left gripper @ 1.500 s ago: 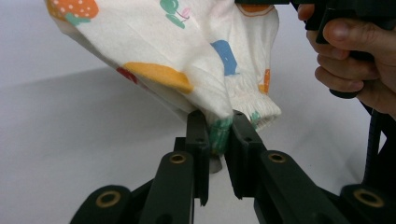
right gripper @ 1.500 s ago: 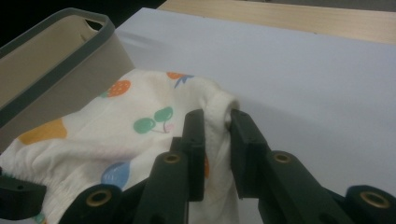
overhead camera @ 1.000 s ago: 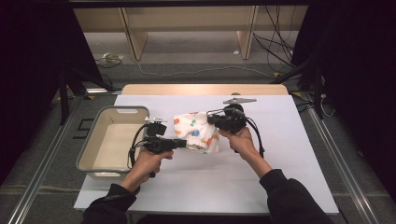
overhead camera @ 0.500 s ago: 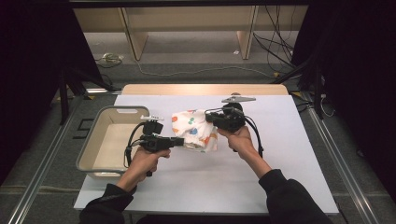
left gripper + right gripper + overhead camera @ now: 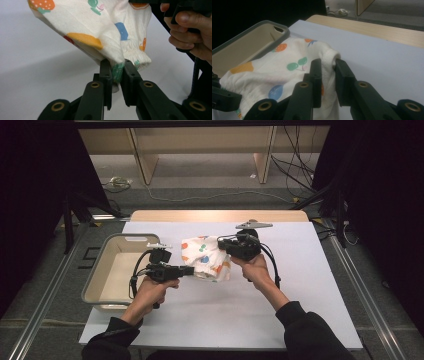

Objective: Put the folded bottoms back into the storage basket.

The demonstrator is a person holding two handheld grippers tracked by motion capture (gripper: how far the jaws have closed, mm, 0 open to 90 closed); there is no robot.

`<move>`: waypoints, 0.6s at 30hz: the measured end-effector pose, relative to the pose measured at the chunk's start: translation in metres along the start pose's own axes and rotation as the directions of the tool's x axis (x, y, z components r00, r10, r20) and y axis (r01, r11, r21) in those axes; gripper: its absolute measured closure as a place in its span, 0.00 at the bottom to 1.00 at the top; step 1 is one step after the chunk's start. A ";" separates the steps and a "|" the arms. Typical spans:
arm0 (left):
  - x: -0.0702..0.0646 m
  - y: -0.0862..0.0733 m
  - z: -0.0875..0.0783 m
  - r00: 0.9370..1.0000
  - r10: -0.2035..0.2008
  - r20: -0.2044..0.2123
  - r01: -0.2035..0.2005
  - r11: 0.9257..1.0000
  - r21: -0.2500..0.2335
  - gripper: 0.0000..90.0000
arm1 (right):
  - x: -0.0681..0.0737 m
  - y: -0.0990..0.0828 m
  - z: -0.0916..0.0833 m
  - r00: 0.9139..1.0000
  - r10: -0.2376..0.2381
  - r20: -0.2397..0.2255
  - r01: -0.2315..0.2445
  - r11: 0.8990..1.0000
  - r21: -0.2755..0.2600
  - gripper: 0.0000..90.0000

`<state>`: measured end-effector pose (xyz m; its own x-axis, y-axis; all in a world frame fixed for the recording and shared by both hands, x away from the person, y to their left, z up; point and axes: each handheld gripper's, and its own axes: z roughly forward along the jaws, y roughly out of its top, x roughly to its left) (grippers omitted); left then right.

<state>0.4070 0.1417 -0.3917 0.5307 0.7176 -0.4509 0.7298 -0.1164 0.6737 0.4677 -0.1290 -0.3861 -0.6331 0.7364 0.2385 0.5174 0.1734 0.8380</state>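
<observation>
**Printed cloth held up between two grippers**

The cloth (image 5: 205, 258) is white with orange, blue and green fruit prints, and it hangs bunched above the middle of the table (image 5: 300, 310), lifted off the pale sheet that covers the tabletop. In the left gripper view its gathered, elastic hem (image 5: 135, 56) droops toward the near side, and a green-printed fold sits pinched between the two black jaws. The left gripper (image 5: 191, 270) is clamped on that lower, near-left edge of the cloth. The right gripper (image 5: 223, 244) is clamped on the far-right edge, where a thick fold of white fabric (image 5: 329, 60) is squeezed between its jaws. The two grippers stand close together, one at each side of the bundle, each in a hand (image 5: 255, 267) that reaches in from the near edge of the table; dark sleeves cover the forearms. Just left of the cloth a grey tub (image 5: 102, 265) with a beige inside sits on the table, its right wall near the left gripper
</observation>
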 end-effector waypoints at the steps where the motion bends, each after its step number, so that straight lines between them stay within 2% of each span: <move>1: 0.000 0.000 -0.001 1.000 0.003 -0.001 -0.003 1.000 0.000 0.89 | 0.001 0.001 0.000 1.000 -0.002 -0.001 0.002 1.000 0.000 0.87; 18: 0.003 0.002 -0.024 0.999 0.031 -0.022 -0.031 0.999 -0.026 0.89 | 0.015 0.011 0.006 1.000 -0.001 -0.027 0.001 1.000 -0.016 0.87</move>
<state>0.4002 0.1599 -0.3777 0.5432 0.7288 -0.4168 0.7015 -0.1212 0.7023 0.4674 -0.1122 -0.3769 -0.6490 0.7185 0.2503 0.5074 0.1636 0.8460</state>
